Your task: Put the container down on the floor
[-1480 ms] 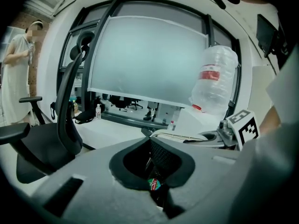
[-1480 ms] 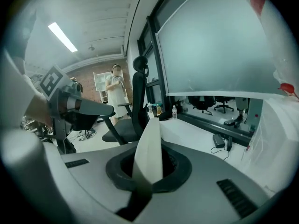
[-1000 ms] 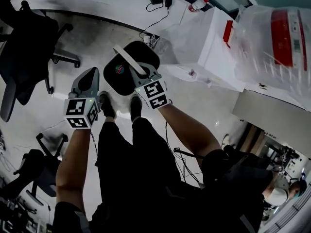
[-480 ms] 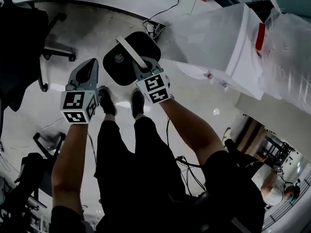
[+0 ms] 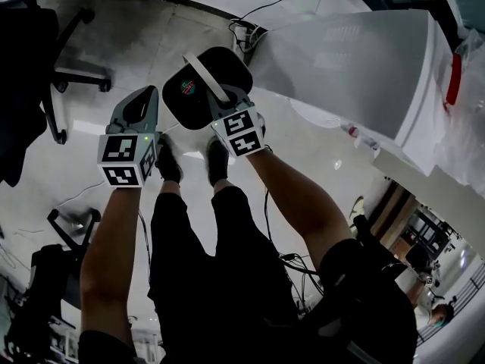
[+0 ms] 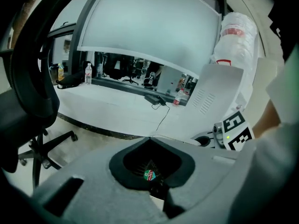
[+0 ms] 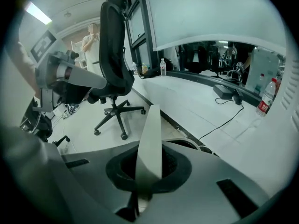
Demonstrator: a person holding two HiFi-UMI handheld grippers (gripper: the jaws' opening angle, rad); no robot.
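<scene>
The container [image 5: 224, 68] is a black bucket with a white strap handle [image 5: 201, 76], seen from above in the head view. It hangs over the pale floor in front of the person's shoes [image 5: 168, 165]. My right gripper [image 5: 221, 103] is shut on the handle; in the right gripper view the white strap [image 7: 150, 143] runs up between the closed jaws. My left gripper [image 5: 139, 105] hangs just left of the container and apart from it, jaws closed with nothing seen in them. In the left gripper view the container's round red-and-green sticker [image 6: 150, 175] shows through the jaw opening.
A big white cabinet [image 5: 356, 59] stands close on the right of the container. A power strip with cables [image 5: 246, 32] lies just beyond it. A black office chair [image 5: 45, 59] is at the left, and another chair base [image 5: 72, 222] near the person's left side.
Both grippers and the hanging container have sunk toward the floor, which now looks closer. The right gripper's hold on the handle is unchanged.
</scene>
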